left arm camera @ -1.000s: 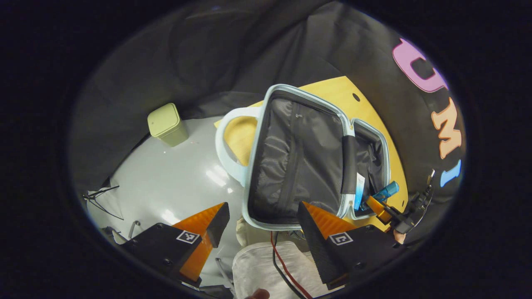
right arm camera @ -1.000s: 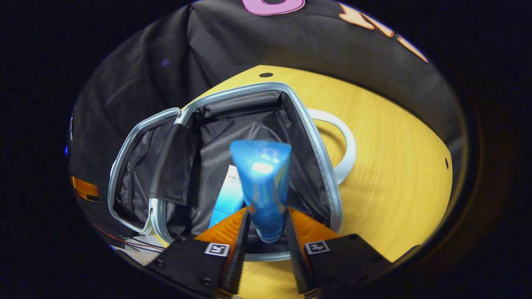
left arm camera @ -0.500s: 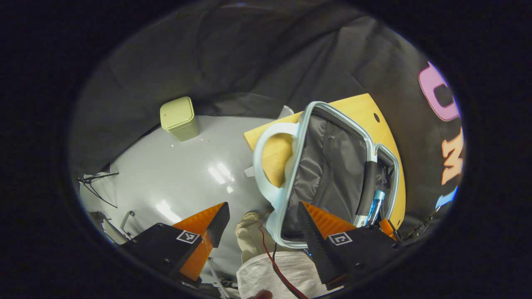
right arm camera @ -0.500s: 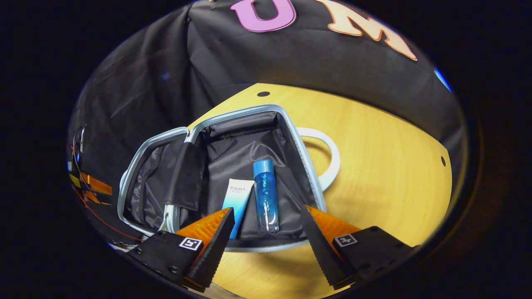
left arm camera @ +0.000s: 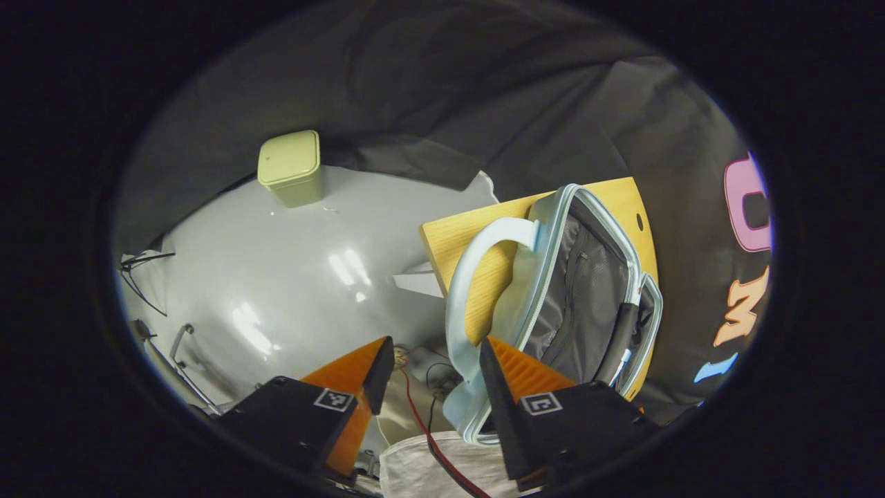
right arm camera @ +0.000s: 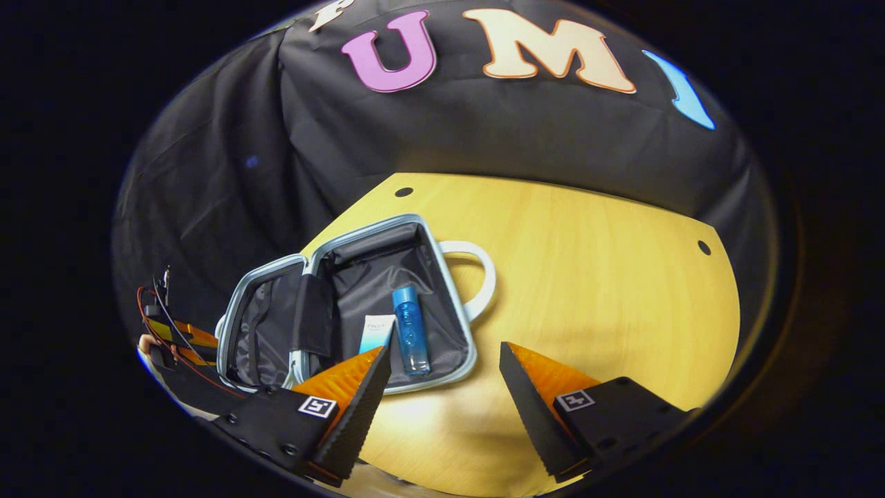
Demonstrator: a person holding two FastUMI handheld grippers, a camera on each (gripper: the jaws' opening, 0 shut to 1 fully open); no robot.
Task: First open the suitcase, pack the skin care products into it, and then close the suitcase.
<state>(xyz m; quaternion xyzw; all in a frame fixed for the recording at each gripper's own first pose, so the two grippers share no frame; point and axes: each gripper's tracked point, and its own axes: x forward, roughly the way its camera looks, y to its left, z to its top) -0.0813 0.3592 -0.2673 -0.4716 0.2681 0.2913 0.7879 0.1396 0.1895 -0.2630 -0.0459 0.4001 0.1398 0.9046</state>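
Observation:
The light blue suitcase lies open on the wooden table, its lid flat to the left. A blue bottle and a white-and-blue tube lie side by side in the grey-lined base. My right gripper is open, held back above the table's near edge, holding nothing. In the left gripper view the suitcase appears edge-on with its handle toward me. My left gripper is open, and the lid's near corner sits beside its right finger.
A pale green bin stands on the grey floor by the booth wall. The left gripper, its wires and a hand sit just left of the lid. Bare table spreads right of the suitcase. White cloth and red wire hang below.
My right gripper opened, left the blue bottle in the suitcase beside the tube, and drew back. The left gripper swung left and lower, so the suitcase now looks edge-on.

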